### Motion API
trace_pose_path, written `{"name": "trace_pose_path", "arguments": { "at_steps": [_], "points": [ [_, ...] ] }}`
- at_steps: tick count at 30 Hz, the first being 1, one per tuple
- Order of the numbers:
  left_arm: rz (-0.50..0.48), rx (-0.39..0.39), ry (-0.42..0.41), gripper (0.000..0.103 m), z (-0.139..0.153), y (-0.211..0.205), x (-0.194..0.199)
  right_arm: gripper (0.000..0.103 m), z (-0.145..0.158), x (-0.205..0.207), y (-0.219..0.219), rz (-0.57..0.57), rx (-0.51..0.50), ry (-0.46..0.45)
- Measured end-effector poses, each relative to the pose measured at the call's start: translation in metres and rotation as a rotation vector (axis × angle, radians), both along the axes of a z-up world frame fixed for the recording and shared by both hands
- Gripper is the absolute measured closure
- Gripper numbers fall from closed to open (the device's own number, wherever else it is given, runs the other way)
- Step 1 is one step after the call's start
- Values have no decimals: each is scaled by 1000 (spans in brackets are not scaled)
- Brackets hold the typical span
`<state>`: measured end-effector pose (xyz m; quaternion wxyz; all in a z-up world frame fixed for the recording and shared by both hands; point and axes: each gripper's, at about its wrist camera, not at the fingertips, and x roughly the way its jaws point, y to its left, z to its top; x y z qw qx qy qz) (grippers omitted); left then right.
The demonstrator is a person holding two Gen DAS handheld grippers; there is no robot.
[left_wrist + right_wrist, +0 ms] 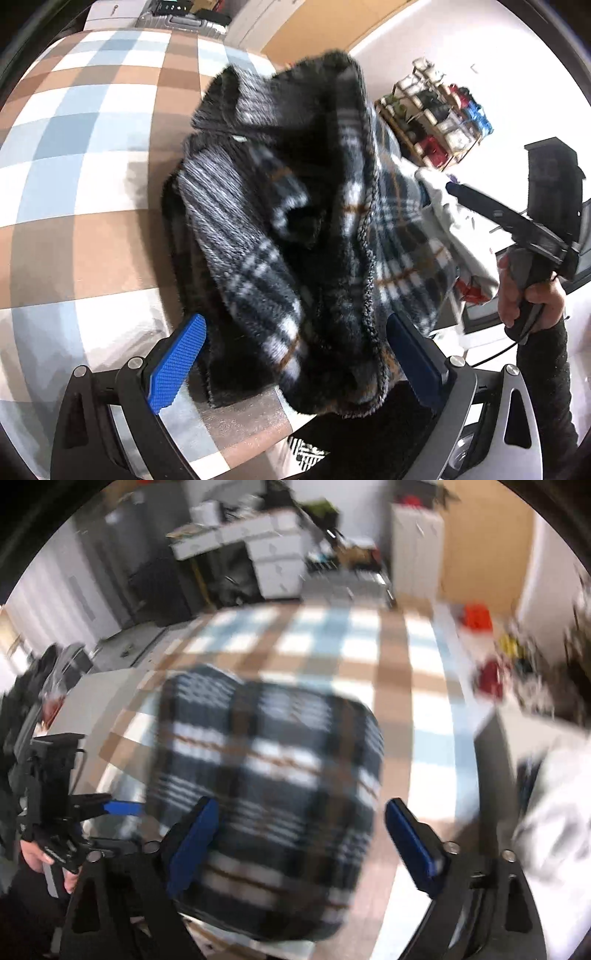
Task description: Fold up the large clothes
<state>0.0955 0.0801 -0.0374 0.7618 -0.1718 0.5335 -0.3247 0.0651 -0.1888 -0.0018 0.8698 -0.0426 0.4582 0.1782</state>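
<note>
1. Left gripper (295,354) has its blue pads spread wide, and the dark plaid fleece (295,221) sits bunched up between them. Looks like neither pad is pressing on it, so I'd call it let go.
2. Right gripper (297,834) is wide open too, nothing pinched. The same fleece (266,794) shows below and beyond its fingers, folded into a rounded block, though this view is pretty smeared.
3. Fleece lies on the checked bedspread (74,147), the one with brown, light blue and white squares. It's near the bedspread's edge closest to the person.
4. In the left wrist view you can spot the right gripper (480,206) off to the right of the fleece, held in a hand (524,291) with a dark sleeve, clear of the fabric.
5. Flip side: the right wrist view shows the left gripper (122,806) to the left of the fleece, one blue pad near its edge. Can't tell if it touches.
6. White cloth (454,218) lies just right of the fleece, and a shelf rack (436,114) stands beyond it.
</note>
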Motion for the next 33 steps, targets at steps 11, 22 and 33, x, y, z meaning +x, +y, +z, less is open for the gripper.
{"name": "trace_pose_path", "arguments": {
  "at_steps": [11, 22, 33],
  "points": [
    [-14, 150, -93, 7, 6, 12, -30, 62, -40, 69, 128, 76, -125, 266],
    [-10, 168, -107, 7, 10, 21, -31, 96, -49, 61, 142, 115, -94, 261],
    [-14, 189, -133, 7, 14, 18, -37, 98, -88, 65, 103, 51, 250, 352]
  ]
}}
